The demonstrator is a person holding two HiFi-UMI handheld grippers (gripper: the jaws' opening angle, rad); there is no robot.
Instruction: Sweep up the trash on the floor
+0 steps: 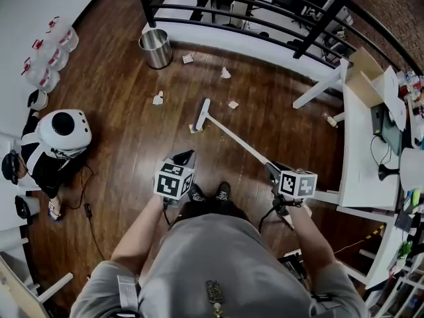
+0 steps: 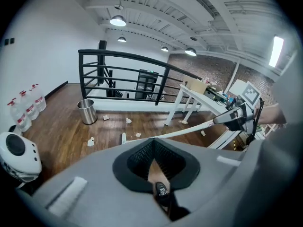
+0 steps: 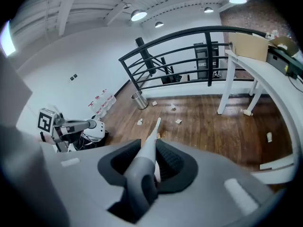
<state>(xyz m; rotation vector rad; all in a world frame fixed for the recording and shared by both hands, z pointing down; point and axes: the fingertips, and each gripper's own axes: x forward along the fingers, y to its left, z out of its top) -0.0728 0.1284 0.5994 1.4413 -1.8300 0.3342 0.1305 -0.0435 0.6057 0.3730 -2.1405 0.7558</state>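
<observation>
Now, step: sweeping; broom point(image 1: 202, 114) head down on floor point(image 1: 126, 131) middle.
Right gripper point(image 1: 270, 168): clenched on broom handle.
Left gripper point(image 1: 185, 156): closed, empty.
Next: likely pull head through paper scraps point(image 1: 158, 98).

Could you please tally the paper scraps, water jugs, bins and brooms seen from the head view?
Paper scraps: 6
Water jugs: 3
Metal bin: 1
Broom: 1
Total: 11
</observation>
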